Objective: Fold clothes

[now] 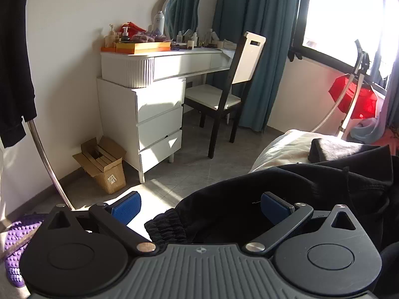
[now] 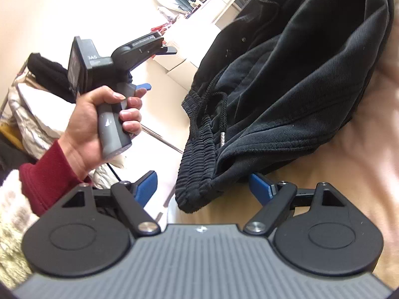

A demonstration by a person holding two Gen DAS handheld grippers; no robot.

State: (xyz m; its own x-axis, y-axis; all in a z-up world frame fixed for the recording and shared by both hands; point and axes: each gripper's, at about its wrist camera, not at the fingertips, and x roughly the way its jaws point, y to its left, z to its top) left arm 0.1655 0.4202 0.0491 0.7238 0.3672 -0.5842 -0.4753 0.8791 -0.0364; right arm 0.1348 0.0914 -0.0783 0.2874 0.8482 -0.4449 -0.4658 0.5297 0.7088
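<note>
Fingers on both your grippers are spread wide and released: the left gripper point(image 1: 199, 205) and the right gripper point(image 2: 203, 186) each have the elastic waistband of the black drawstring trousers point(image 2: 286, 79) lying between the blue pads point(image 2: 147, 186), unpinched. Those trousers sit bunched on the cream bed point(image 1: 281, 147), waistband nearest you at the bed's edge, their length running away from you up the bed. Your left hand point(image 2: 87, 122), in a dark red sleeve, grips its handle beside them. Beyond stand a white dresser point(image 1: 159, 114) and a dark-framed chair point(image 1: 224, 99).
</note>
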